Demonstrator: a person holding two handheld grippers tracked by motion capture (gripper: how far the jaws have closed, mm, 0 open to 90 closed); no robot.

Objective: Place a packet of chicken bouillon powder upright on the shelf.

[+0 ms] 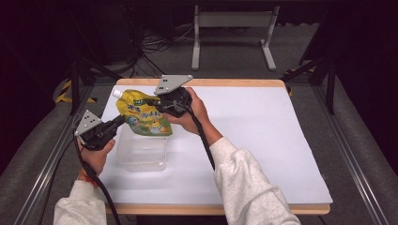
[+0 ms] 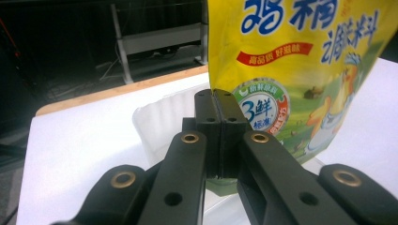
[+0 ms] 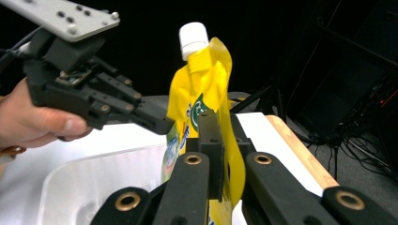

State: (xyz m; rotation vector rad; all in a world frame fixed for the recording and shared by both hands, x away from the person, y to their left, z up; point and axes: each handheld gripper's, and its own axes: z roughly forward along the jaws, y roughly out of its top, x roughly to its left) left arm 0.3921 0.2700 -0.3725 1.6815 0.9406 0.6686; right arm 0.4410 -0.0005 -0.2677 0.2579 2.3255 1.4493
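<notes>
The right gripper (image 3: 220,140) and left gripper (image 2: 217,117), both clamped on the soft, slippery yellow pouch (image 1: 143,115), grip its 2 flat side seams.

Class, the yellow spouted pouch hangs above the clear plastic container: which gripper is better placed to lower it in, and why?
Probably the right gripper: it is clamped on the pouch mid-body, directly over the clear container. The left gripper pinches only the pouch's edge from the side.

High view: set above the near edge, aimed forward and down over the table (image 1: 263,140) | left gripper view: held close behind the yellow pouch (image 2: 300,70) | right gripper view: close alongside it; pouch shared by all.
</notes>
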